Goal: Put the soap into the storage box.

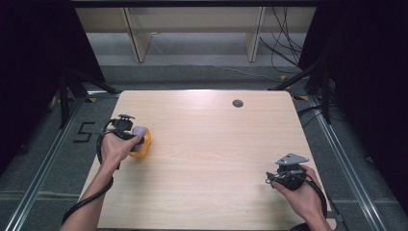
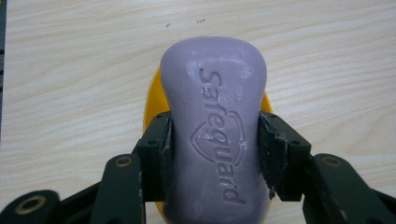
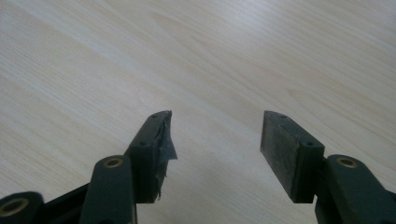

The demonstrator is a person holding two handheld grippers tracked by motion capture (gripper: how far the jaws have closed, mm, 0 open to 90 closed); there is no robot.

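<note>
A purple soap bar (image 2: pixel 215 135) is clamped by the left gripper (image 2: pixel 214 140) above a yellow dish (image 2: pixel 152 105). The right gripper (image 3: pixel 215 140) is held wide, with nothing between its jaws.

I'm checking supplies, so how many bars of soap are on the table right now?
1. The purple soap bar is gripped by the left tongs over a yellow dish near the table's left edge. None appears hidden.

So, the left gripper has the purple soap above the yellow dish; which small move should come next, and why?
Probably lower the soap a little and open the left gripper. Its pads press the bar's two sides, and the yellow dish lies right beneath it. Whether the bar already rests in the dish I cannot tell. The right gripper is open over bare table.
</note>
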